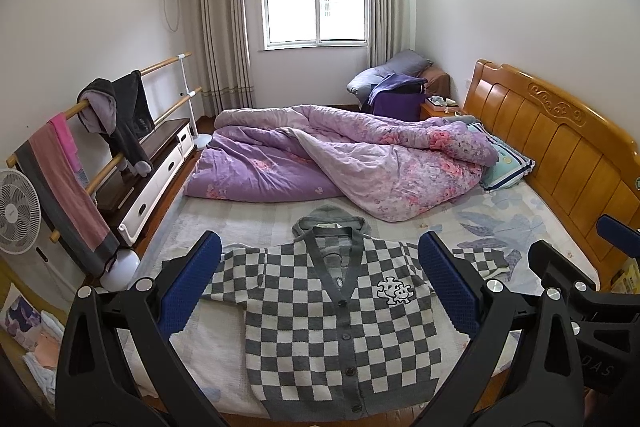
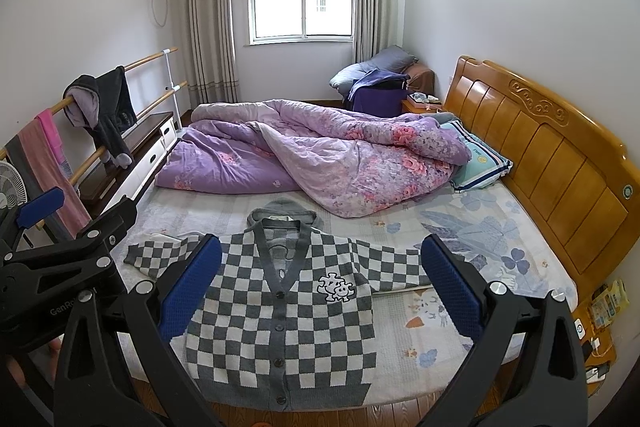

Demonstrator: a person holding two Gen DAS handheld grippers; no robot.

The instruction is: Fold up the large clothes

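Cardigan (image 1: 340, 315) position: flat and face up on the bed (image 1: 520, 227), buttoned, hood (image 1: 332, 217) toward the quilt (image 1: 340, 155), hem at the near edge, both sleeves spread sideways. I judge the fold not yet started.

Tool state: I hold the left gripper (image 1: 320, 283) and the right gripper (image 2: 322, 285) above the near edge of the bed, both released, jaws wide apart, nothing between the blue pads (image 1: 188, 287). Neither touches the knit.

Recommended procedure for the first fold, as I judge it:

1. Lower each gripper to a sleeve (image 2: 400, 263), one per side, and approach from outside the garment so that the body panel is not dragged.
2. Close on the cuff or the sleeve edge only. Take one layer of knit, not the sheet beneath.
3. Carry each sleeve across the chest, keeping the crease at the shoulder seam straight.
4. Release only when the sleeve lies flat on the body.

Cautions: the knit looks thick and loose, so a shallow pinch may slip and a deep one may bunch the fabric. The hem appears to overhang the bed edge slightly in the right wrist view, so I would avoid pulling toward myself. The far sleeve ends are partly hidden by the fingers.
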